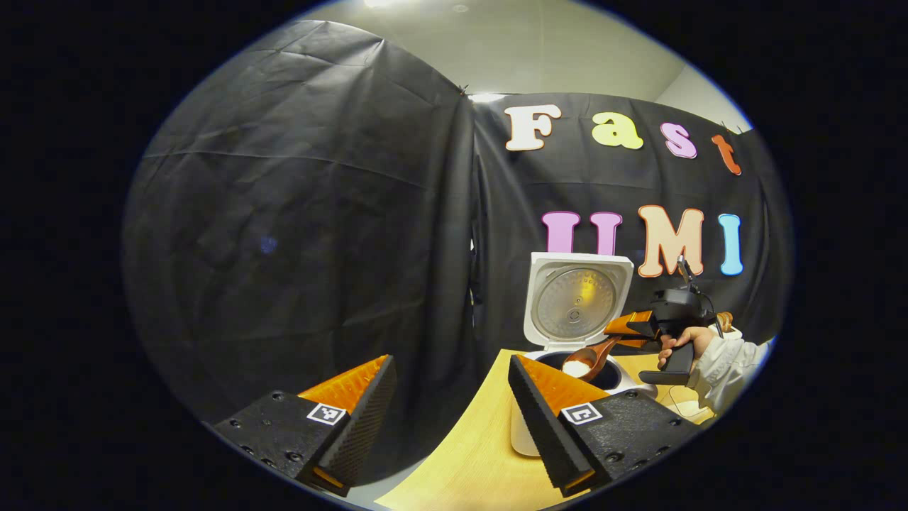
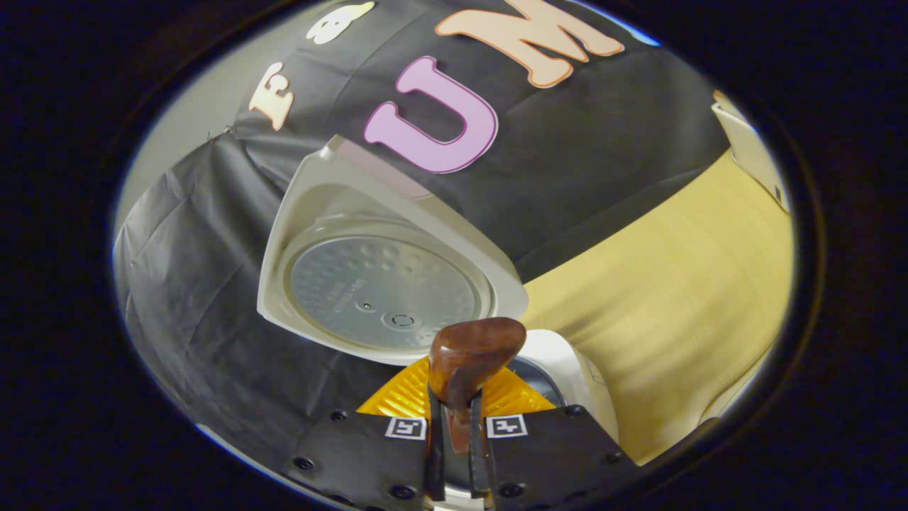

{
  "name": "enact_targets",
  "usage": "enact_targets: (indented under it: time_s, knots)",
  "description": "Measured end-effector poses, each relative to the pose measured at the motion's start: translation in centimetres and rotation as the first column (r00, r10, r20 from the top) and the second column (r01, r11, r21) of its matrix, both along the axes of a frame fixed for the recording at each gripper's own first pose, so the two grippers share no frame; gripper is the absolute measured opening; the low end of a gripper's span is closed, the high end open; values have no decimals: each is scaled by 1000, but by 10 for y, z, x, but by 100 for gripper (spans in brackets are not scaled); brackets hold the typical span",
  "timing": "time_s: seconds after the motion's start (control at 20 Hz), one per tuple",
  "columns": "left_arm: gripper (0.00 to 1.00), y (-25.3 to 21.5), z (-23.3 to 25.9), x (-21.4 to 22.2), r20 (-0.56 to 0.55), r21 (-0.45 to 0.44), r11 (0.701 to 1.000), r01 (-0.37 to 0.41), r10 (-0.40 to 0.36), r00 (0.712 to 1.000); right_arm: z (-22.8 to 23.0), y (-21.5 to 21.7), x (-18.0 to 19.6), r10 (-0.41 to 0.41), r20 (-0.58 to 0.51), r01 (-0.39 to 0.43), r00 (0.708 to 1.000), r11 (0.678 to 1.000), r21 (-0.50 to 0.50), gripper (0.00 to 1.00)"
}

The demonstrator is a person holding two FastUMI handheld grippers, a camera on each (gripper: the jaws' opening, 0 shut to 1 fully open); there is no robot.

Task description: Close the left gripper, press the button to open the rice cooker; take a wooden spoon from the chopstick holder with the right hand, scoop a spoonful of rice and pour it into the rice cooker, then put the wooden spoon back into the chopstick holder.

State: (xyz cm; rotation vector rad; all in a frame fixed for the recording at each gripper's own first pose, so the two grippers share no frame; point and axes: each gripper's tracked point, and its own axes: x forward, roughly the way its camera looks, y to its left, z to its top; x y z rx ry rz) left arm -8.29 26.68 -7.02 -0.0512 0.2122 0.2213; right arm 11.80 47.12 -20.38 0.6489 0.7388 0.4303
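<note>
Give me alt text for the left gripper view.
A wooden spoon heaped with rice hangs over the open rice cooker, held by the right hand-held gripper. The left hand-held gripper is open in the foreground.

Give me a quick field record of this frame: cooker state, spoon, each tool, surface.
cooker: white rice cooker on the wooden table, dark pot showing
lid: lid open, upright, inner plate facing the cameras
spoon: wooden spoon holds white rice in its bowl, over the pot
right tool: right tool shut on the spoon handle, held by a hand in a light sleeve
left tool: left tool open, holding nothing, short of the cooker
task stage: rice not yet poured
</note>
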Motion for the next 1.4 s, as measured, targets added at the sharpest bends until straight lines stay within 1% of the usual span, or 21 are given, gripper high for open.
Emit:
enact_targets:
  time_s: [0.05, 0.1, 0.15, 0.2, 0.35, 0.45, 0.55, 0.6, 0.65, 0.7, 0.75, 0.8, 0.9, 0.95, 1.0, 1.05, 1.1, 1.15, 1.3, 1.35, 1.4]
  knots:
    - [93, 1, 0, 0, -1, -4, 1000, -4, 4, 1000, 1, 1, 2, 9, 17, -9, 1000, 1000, -29, 14]
    - [95, 1, -1, 0, 0, -9, 1000, -7, 7, 1000, -1, 3, 0, 17, 35, -15, 999, 998, -58, 16]
    - [95, 2, -2, 0, 0, -13, 1000, -8, 8, 1000, -2, 3, 0, 24, 58, -19, 998, 996, -88, 16]
    - [93, 2, -3, 0, 0, -15, 1000, -10, 10, 1000, -2, 4, -1, 35, 81, -25, 996, 992, -124, 14]
    - [93, 0, -5, 2, -2, -19, 1000, -6, 6, 1000, -2, 1, 2, 85, 156, -47, 984, 971, -235, 14]
    - [95, -1, -5, 2, -1, -23, 1000, 0, 0, 1000, 4, 0, 6, 116, 201, -56, 973, 958, -281, 14]
    - [93, -3, -5, 3, 1, -26, 1000, 10, -10, 1000, 8, 0, 6, 160, 244, -73, 957, 941, -330, 17]
    - [95, -4, -4, 3, 1, -27, 1000, 15, -15, 1000, 12, 1, 6, 189, 266, -86, 945, 931, -355, 14]
    - [95, -5, -5, 4, 2, -28, 999, 20, -20, 1000, 16, 6, 3, 220, 287, -100, 932, 919, -381, 17]
    - [95, -5, -4, 5, 3, -28, 999, 23, -23, 1000, 18, 10, 1, 250, 309, -111, 918, 907, -406, 14]
    - [93, -6, -4, 5, 3, -28, 999, 26, -26, 1000, 22, 12, -1, 281, 331, -120, 901, 894, -432, 14]
    - [93, -6, -3, 6, 5, -28, 999, 28, -28, 1000, 26, 16, -2, 314, 354, -127, 881, 878, -461, 17]
    - [93, -8, -1, 7, 7, -28, 999, 33, -33, 999, 34, 22, -7, 391, 402, -137, 828, 836, -532, 14]
    - [93, -9, -1, 8, 7, -28, 999, 34, -34, 999, 41, 24, -8, 432, 427, -135, 794, 811, -569, 17]
    - [93, -9, 0, 8, 8, -29, 999, 34, -34, 999, 46, 29, -13, 469, 451, -127, 759, 787, -603, 14]
    - [93, -10, 1, 8, 9, -31, 999, 35, -35, 999, 51, 32, -20, 501, 476, -117, 723, 768, -630, 14]
    - [93, -11, 2, 9, 12, -32, 999, 36, -35, 999, 55, 34, -24, 529, 499, -108, 687, 753, -650, 16]
    - [93, -13, 3, 10, 16, -31, 999, 36, -36, 999, 59, 36, -25, 553, 513, -95, 657, 736, -670, 16]
    - [93, -21, 7, 22, 22, -31, 999, 35, -35, 999, 58, 38, -31, 613, 538, -41, 578, 680, -732, 14]
    - [95, -22, 6, 27, 22, -31, 999, 36, -35, 999, 60, 39, -33, 632, 545, -26, 550, 666, -746, 14]
    - [93, -23, 6, 28, 23, -31, 999, 37, -36, 999, 61, 39, -37, 649, 551, -22, 525, 657, -753, 14]
